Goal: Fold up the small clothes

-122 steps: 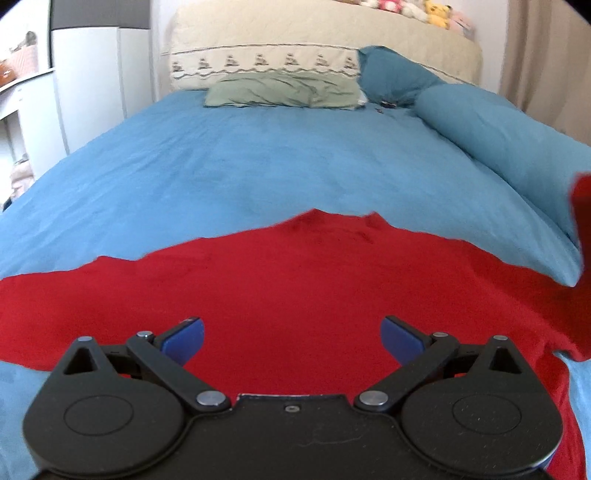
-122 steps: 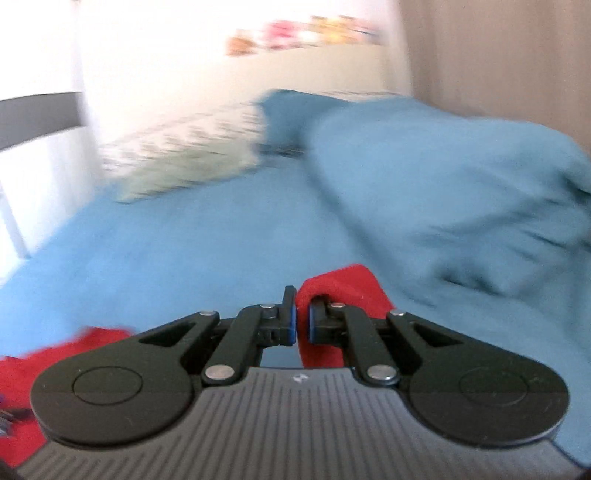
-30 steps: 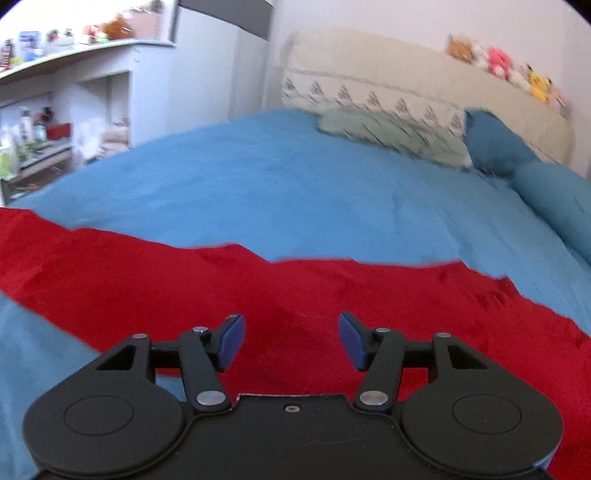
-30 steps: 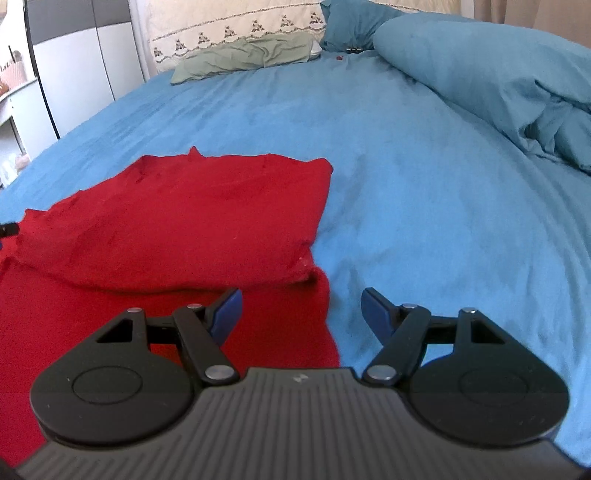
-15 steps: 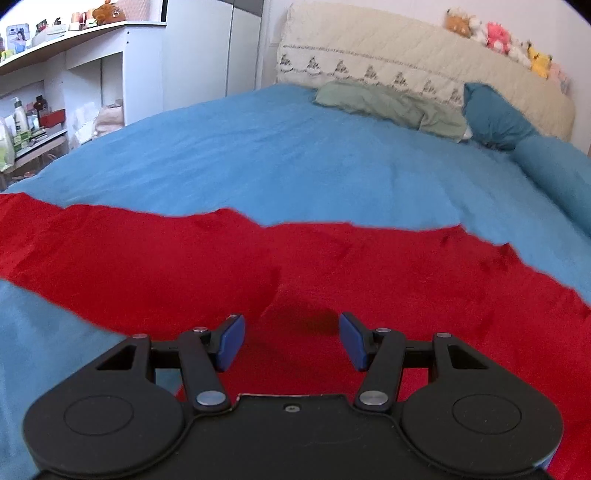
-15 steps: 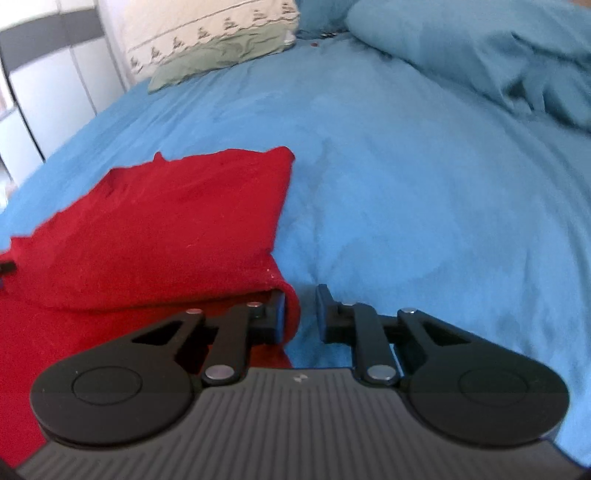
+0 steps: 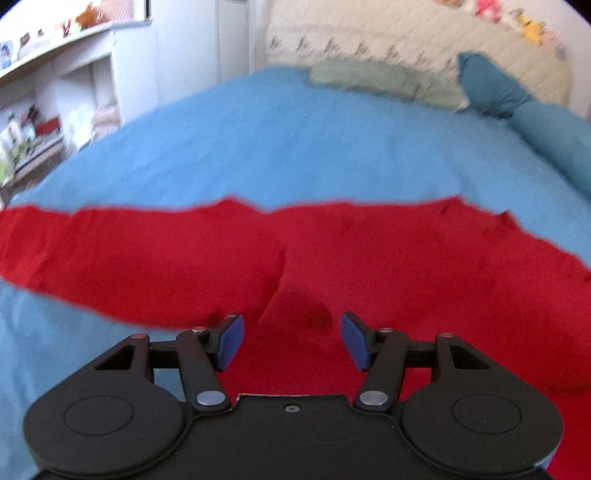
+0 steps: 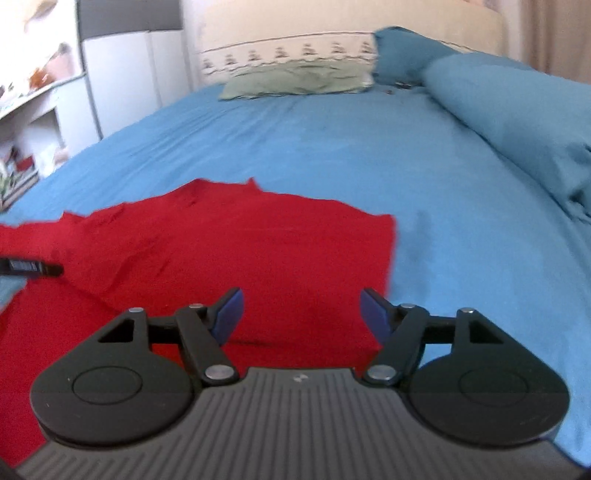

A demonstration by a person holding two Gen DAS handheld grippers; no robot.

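You're in a home bedroom: wide bed under a blue sheet, sage-green pillow and teal pillow against a cream quilted headboard topped with small plush toys. White cluttered shelving, white wardrobe doors, beige curtain at the edges.

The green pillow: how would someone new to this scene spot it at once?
Start at the cream headboard at the bed's far end. The green pillow lies flat on the blue sheet just below it. It alone is pale sage green; the pillow beside it is dark teal.
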